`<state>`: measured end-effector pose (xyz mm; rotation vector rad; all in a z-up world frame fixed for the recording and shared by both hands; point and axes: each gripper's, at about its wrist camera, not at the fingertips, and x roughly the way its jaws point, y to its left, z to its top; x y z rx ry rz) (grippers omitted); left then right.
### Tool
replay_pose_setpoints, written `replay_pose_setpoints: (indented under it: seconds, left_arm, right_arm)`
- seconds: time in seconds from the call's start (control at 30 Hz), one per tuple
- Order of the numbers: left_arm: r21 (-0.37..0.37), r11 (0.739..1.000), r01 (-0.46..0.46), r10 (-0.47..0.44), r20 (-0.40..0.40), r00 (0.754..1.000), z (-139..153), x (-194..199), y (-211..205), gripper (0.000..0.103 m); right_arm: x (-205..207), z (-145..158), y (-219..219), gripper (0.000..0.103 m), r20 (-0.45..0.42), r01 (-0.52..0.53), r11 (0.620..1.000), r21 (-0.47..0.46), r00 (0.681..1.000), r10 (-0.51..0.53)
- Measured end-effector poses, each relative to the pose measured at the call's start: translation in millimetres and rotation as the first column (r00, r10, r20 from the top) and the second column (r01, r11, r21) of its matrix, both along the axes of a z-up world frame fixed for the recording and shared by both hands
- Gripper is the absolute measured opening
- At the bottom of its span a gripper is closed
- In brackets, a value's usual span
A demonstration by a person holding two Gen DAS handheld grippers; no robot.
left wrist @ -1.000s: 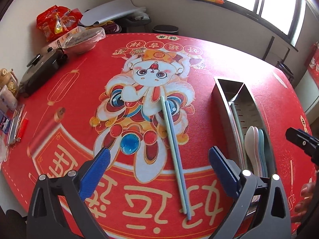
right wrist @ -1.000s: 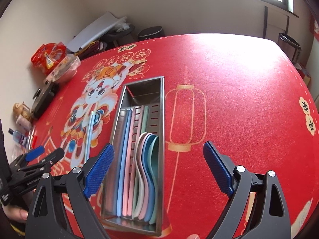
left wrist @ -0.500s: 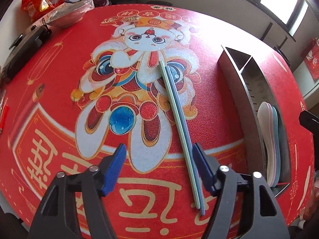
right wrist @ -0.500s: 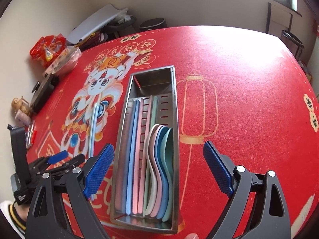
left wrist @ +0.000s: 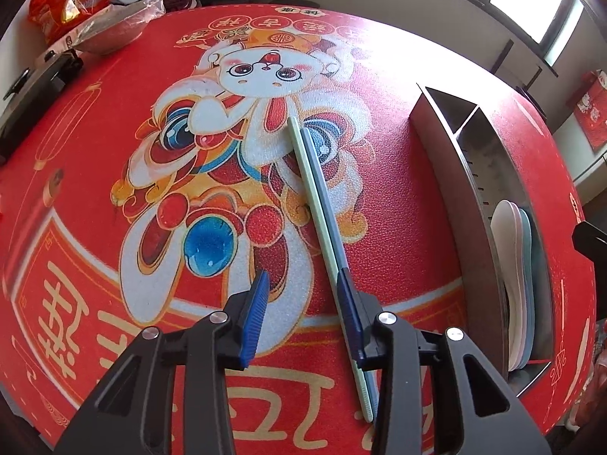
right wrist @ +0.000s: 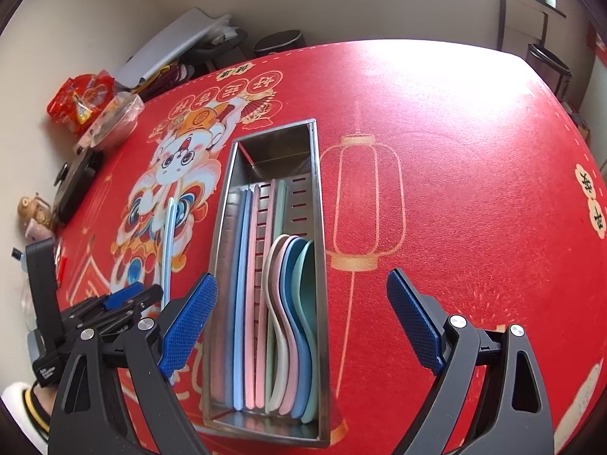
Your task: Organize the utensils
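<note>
A pair of chopsticks, one pale green and one blue-grey (left wrist: 320,197), lies side by side on the red mat; it also shows in the right wrist view (right wrist: 169,235). My left gripper (left wrist: 303,314) is open and low over their near end, its right pad against the blue-grey stick. A steel utensil tray (right wrist: 318,204) holds several chopsticks (right wrist: 246,284) and nested spoons (right wrist: 292,295); its wall shows in the left wrist view (left wrist: 451,189). My right gripper (right wrist: 299,318) is open and empty above the tray's near end.
A red snack bag (left wrist: 68,0), a wrapped bowl (left wrist: 110,30) and a black case (left wrist: 34,87) sit along the table's far left edge. The left gripper's body (right wrist: 95,314) is left of the tray. A small figurine (right wrist: 32,208) stands at the left edge.
My left gripper has dropped toward the chopsticks and its jaws have narrowed around their near end. My right gripper has shifted slightly nearer over the tray.
</note>
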<state>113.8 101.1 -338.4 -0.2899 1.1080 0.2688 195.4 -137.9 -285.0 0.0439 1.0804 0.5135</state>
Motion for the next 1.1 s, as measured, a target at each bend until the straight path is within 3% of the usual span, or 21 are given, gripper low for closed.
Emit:
replay_pose_setpoints:
  seconds: [0.3, 0.53, 0.77, 0.83, 0.9, 0.93, 0.97, 1.1]
  left_arm:
    - [0.014, 1.000, 0.009, -0.009, -0.006, 1.000, -1.6, 9.6, -4.0, 0.035]
    - [0.113, 0.994, -0.002, 0.004, -0.023, 1.000, -3.7, 22.5, -7.9, 0.035]
    - [0.131, 0.991, -0.003, 0.003, 0.003, 1.000, -4.7, 19.6, -8.1, 0.037]
    - [0.143, 0.989, -0.025, 0.028, -0.020, 0.999, -5.4, 20.7, -5.6, 0.048]
    - [0.109, 0.990, -0.088, 0.094, -0.047, 0.995, -8.7, 19.2, 9.3, 0.078]
    - [0.101, 0.990, -0.103, 0.110, -0.063, 0.992, -11.3, 18.5, 15.5, 0.085]
    - [0.102, 0.990, -0.096, 0.103, -0.065, 0.993, -12.5, 18.0, 17.6, 0.089]
    - [0.099, 0.991, -0.086, 0.092, -0.059, 0.994, -12.5, 15.4, 18.2, 0.089]
  right_arm:
    - [2.9, -2.8, -2.3, 0.088, -0.012, 0.008, 1.000, 0.006, 1.000, -0.008]
    - [3.8, -5.1, -2.0, 0.088, -0.031, -0.002, 1.000, 0.023, 1.000, 0.003]
    - [4.7, -5.1, -6.8, 0.088, -0.040, 0.013, 1.000, 0.025, 0.999, -0.012]
    - [5.6, -6.0, -9.3, 0.088, -0.047, 0.023, 0.999, 0.030, 0.999, -0.022]
    - [5.4, -6.2, -8.8, 0.088, -0.047, 0.023, 0.999, 0.030, 0.999, -0.022]
    - [4.7, -5.8, -7.8, 0.088, -0.046, 0.019, 0.999, 0.030, 0.999, -0.018]
    - [4.6, -5.0, -7.4, 0.088, -0.044, 0.015, 0.999, 0.031, 0.999, -0.014]
    - [3.8, -3.6, -7.0, 0.088, -0.040, 0.013, 0.999, 0.036, 0.999, -0.012]
